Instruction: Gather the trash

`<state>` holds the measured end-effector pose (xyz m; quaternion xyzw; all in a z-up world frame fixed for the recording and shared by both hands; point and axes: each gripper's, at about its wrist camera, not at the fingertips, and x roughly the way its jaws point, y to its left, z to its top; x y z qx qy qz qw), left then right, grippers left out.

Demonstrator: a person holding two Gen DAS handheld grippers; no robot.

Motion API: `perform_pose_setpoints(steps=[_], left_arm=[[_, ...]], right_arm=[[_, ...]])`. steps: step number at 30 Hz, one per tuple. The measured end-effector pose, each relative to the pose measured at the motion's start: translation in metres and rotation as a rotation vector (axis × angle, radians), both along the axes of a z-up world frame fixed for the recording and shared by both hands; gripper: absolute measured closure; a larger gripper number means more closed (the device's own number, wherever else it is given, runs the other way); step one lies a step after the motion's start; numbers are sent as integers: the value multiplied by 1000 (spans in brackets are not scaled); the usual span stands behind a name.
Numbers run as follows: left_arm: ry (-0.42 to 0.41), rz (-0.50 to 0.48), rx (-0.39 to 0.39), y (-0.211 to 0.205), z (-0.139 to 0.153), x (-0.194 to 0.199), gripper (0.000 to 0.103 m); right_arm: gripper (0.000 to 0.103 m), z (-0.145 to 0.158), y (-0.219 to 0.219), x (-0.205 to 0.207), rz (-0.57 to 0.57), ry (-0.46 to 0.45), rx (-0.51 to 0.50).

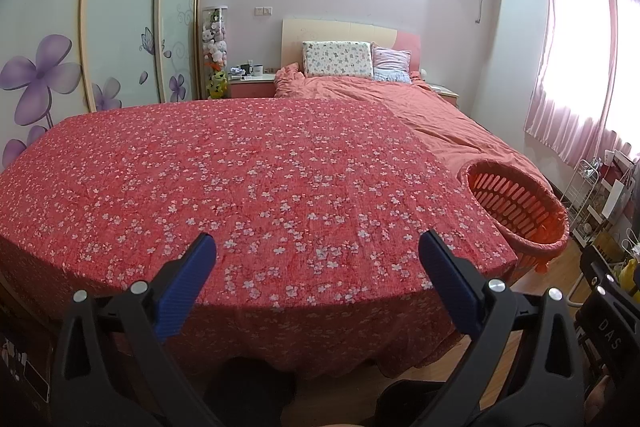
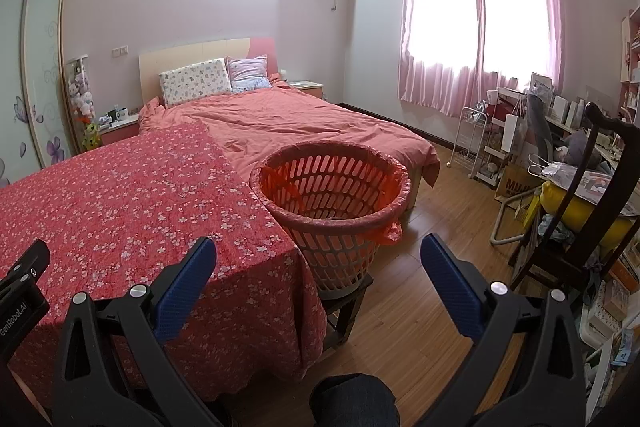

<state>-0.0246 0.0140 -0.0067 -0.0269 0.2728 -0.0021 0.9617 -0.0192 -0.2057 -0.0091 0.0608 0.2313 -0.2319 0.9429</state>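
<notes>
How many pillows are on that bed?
2. A white patterned pillow leans against the headboard, and a pink striped pillow sits right beside it, nearer the window side. The duvet could hide more.

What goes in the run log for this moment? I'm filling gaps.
left gripper: open, empty | right gripper: open, empty | basket: lined, on stool beside floral cloth | trash: none visible

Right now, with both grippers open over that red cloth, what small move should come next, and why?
Probably sweep the views around to look for trash. Both the left gripper and right gripper are open and hold nothing, the floral cloth shows no litter, and the lined basket waits beside it.
</notes>
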Motion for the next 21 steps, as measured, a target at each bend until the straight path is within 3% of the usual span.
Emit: perform_pose_setpoints(steps=[21], left_arm=[[2,-1,2,0,0,-2,4]], right_arm=[[2,0,1,1,1,2,2]])
